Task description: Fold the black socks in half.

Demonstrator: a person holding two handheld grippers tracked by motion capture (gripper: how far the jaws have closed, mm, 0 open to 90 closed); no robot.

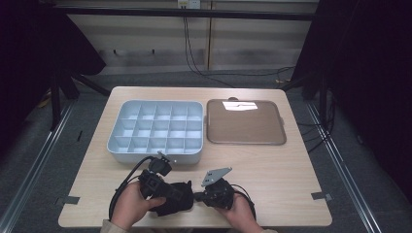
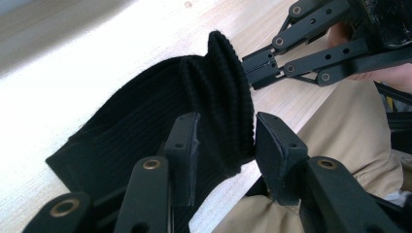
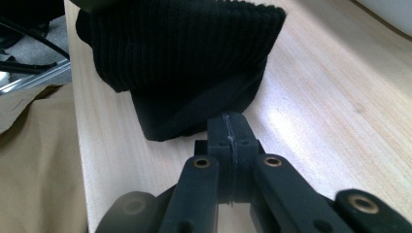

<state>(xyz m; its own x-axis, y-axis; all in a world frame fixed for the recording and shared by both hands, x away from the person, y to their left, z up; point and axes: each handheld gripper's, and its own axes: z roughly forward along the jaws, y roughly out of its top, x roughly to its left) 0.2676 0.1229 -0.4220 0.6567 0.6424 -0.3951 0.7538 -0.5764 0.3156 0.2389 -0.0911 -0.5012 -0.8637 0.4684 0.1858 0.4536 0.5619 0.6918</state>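
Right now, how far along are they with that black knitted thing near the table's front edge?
Early, by the look of it. The compartment box and brown tray sit untouched. In hand: the right gripper is shut on the black knitted sock, while the left gripper stands open around its ribbed cuff. Where the sock ends up is not evident yet.

organizer (image 1: 154, 131) ahead, tray (image 1: 245, 122) right, front edge crowded

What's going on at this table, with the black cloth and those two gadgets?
A person is working a black knitted sock at the near edge of the table with a hand-held claw in each hand. The right claw is shut on the sock's edge. The left claw stands apart around a raised fold, its pads not pressing it. A grey divided box and a brown tray sit farther back.
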